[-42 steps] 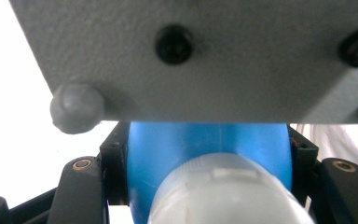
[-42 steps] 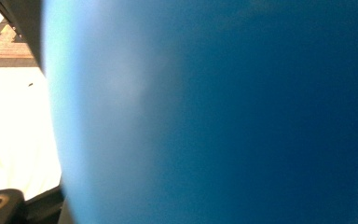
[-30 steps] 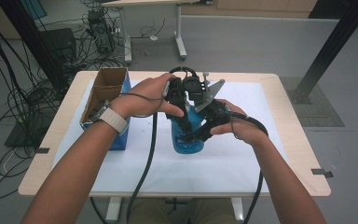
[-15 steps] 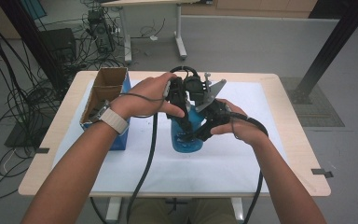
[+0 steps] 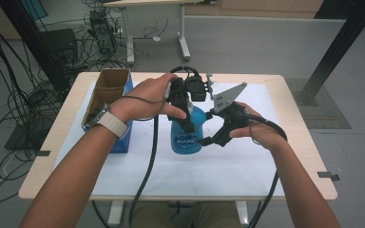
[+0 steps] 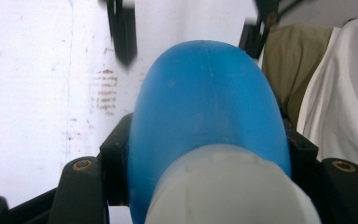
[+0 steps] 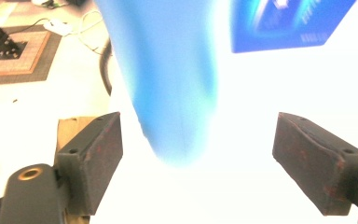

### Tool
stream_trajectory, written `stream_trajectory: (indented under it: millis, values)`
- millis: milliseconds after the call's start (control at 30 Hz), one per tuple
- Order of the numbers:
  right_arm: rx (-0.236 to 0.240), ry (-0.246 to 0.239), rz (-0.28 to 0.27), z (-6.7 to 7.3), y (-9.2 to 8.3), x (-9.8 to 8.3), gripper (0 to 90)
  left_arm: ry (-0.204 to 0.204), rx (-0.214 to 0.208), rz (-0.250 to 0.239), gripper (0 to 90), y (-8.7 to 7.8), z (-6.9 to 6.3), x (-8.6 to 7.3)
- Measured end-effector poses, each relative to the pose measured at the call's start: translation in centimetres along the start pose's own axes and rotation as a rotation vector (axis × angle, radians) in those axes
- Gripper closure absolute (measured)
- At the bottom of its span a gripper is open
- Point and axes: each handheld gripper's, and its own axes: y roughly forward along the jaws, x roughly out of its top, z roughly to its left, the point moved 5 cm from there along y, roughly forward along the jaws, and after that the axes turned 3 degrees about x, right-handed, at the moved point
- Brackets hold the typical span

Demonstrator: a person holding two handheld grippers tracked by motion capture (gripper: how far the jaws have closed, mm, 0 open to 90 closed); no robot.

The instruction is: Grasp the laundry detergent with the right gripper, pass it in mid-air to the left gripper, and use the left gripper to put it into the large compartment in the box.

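Blue spray bottle [image 5: 186, 133] upright on white mat [image 5: 247, 161], near table centre, just right of blue box [image 5: 119, 137] with open cardboard top. Left gripper [image 5: 183, 111] clamped on bottle's upper body — jaws pressing both sides in left gripper view [image 6: 205, 121]. Right gripper [image 5: 214, 130] beside bottle's right flank, jaws just opened wide — pads [image 7: 91, 158] clear of bottle [image 7: 168, 84].
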Motion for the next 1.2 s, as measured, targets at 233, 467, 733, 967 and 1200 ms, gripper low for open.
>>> stream_trajectory:
  millis: [233, 467, 733, 967, 1200]
  values:
    - [-0.086, 0.097, 0.132, -0.7, -2.5, -1.6, 6.4, -0.075, 0.050, 0.010, 37.6, -0.4, 0.5, -0.4]
    - [-0.163, 0.133, 0.293, -1.5, -4.8, -2.5, 5.0, -0.173, 0.097, 0.027, 37.6, -1.1, 1.2, -0.8]
    - [-0.234, 0.155, 0.399, -1.8, -7.2, -3.1, 4.1, -0.275, 0.124, 0.037, 37.6, -2.0, 2.1, -1.2]
    - [-0.280, 0.165, 0.471, -1.8, -8.7, -4.1, 5.5, -0.353, 0.155, 0.041, 37.5, -3.5, 2.7, -1.5]
    - [-0.294, 0.170, 0.492, -1.8, -9.6, -5.0, 5.5, -0.432, 0.190, 0.040, 37.5, -5.4, 3.0, -1.6]
